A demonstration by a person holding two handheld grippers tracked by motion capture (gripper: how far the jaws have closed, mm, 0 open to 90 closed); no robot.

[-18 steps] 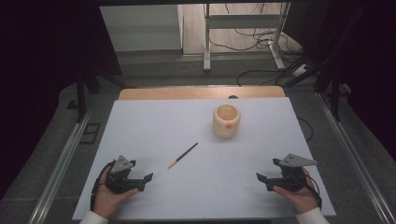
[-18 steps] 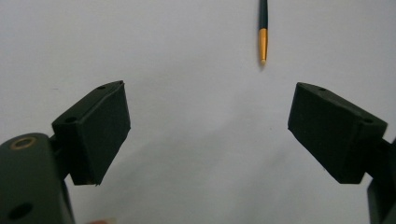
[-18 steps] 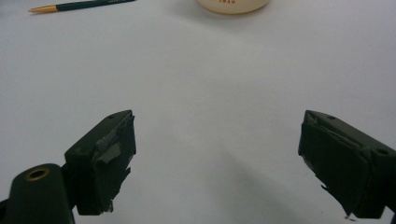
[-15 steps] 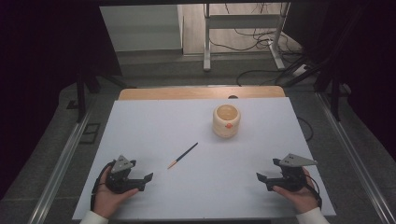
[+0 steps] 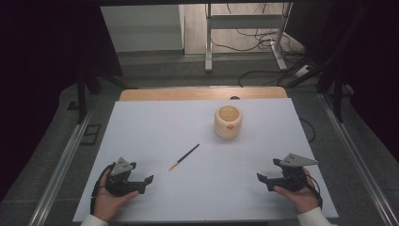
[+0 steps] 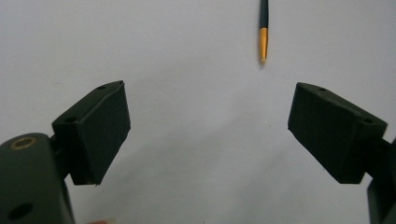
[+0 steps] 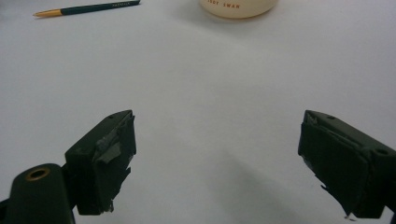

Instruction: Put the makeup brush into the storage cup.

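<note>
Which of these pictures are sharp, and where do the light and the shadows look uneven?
High view: white table sheet evenly lit, surroundings dark. Left gripper view: dark pencil with orange tip sharp, black jaws softer. Right gripper view: soft shadow between the jaws, cream round cup cut by the top edge.

One pencil (image 5: 184, 157) lies near the centre of the high view, and one wooden cup (image 5: 228, 121) stands up and to the right of it. Two grippers sit on one white table (image 5: 155, 117): the left gripper (image 5: 147, 181) at the lower left, the right gripper (image 5: 261, 180) at the lower right.
</note>
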